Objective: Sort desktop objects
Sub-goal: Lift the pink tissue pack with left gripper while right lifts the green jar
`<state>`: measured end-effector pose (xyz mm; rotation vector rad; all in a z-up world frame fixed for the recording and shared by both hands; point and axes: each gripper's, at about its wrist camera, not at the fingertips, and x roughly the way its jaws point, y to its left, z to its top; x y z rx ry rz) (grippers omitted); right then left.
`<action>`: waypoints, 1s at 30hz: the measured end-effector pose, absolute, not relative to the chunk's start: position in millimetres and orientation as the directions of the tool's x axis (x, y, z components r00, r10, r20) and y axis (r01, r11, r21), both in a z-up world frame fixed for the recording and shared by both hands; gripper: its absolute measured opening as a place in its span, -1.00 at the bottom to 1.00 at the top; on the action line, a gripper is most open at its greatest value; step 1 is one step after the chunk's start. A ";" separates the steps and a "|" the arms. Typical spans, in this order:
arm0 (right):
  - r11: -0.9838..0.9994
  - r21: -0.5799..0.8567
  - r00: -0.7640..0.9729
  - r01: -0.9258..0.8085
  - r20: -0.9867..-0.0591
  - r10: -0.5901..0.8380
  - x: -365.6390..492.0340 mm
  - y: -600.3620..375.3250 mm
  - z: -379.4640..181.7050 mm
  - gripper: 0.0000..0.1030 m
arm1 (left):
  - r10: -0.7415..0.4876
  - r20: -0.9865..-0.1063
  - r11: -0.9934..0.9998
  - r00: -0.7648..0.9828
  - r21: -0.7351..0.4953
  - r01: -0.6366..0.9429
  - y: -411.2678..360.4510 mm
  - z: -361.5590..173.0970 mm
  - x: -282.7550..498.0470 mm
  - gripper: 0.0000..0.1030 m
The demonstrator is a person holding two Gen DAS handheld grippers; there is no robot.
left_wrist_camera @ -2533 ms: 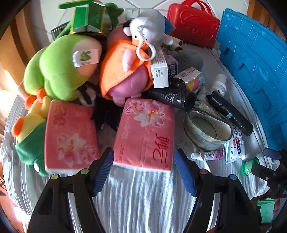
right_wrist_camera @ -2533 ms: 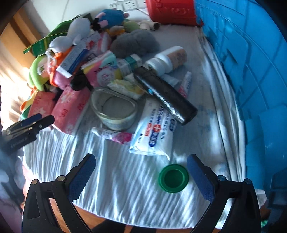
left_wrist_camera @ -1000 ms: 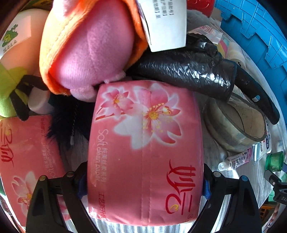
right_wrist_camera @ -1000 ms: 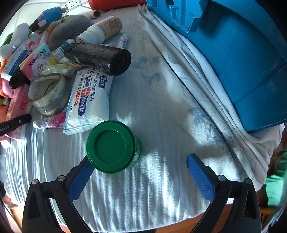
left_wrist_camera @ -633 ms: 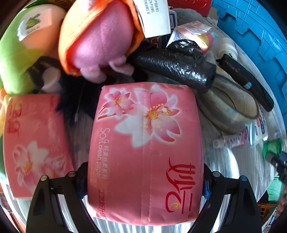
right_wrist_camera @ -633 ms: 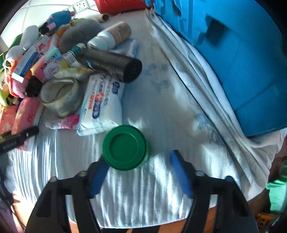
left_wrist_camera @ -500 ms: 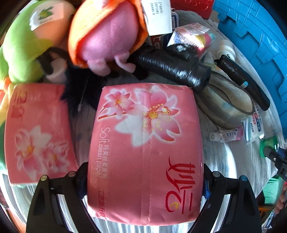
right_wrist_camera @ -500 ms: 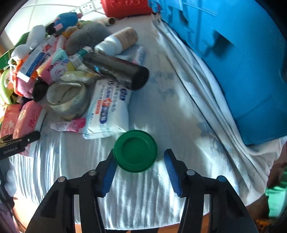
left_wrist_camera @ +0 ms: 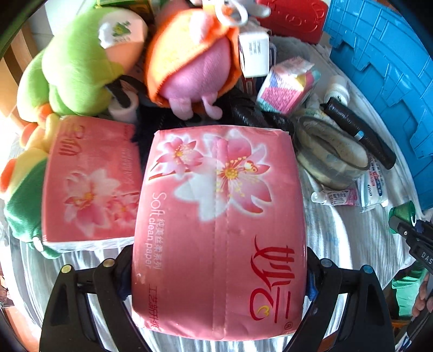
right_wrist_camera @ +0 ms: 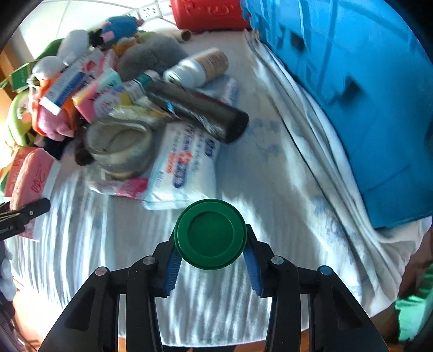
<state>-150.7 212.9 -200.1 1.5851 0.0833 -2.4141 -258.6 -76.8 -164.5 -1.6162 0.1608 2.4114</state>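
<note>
My left gripper is shut on a pink flowered tissue pack, held across its width and raised above the cloth. A second pink tissue pack lies to its left on the table. My right gripper has a small green-lidded jar between its blue pads; the jaws are closing and the pads press its sides. The left wrist view shows that jar at the far right edge.
A pile fills the back left: a green plush, a pink and orange plush, black rolls, a tape roll, a wipes pack, a white bottle. A blue crate stands at the right, a red case behind.
The right jaws went from wide open to closed around the green jar. The left gripper has risen and drawn back from the pile with the tissue pack in it.
</note>
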 end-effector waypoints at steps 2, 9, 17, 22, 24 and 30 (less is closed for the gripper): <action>-0.962 0.090 -0.396 0.260 -0.898 -0.191 -150.1 204.0 -188.8 -0.20 | 0.141 -0.914 -0.967 -0.381 -0.045 -0.252 -88.5 -156.2 -235.1 0.76; -0.945 0.087 -0.446 0.316 -0.865 -0.229 -132.8 172.2 -152.4 -0.20 | 0.167 -0.883 -0.964 -0.438 -0.052 -0.262 -84.5 -141.7 -209.8 0.76; -0.929 0.077 -0.503 0.362 -0.823 -0.264 -116.2 152.9 -112.2 -0.20 | 0.182 -0.839 -0.963 -0.512 -0.046 -0.265 -109.8 -102.1 -195.2 0.76; -0.920 0.058 -0.557 0.388 -0.781 -0.283 -103.3 140.6 -80.6 -0.20 | 0.197 -0.802 -0.962 -0.564 -0.046 -0.270 -107.9 -82.9 -196.3 0.76; -0.917 0.047 -0.577 0.397 -0.764 -0.290 -98.4 135.7 -68.9 -0.20 | 0.207 -0.785 -0.960 -0.584 -0.047 -0.277 -111.6 -72.3 -193.5 0.76; -0.907 0.018 -0.631 0.421 -0.713 -0.307 -85.7 125.9 -36.9 -0.20 | 0.229 -0.737 -0.955 -0.636 -0.043 -0.293 -115.9 -44.0 -186.2 0.76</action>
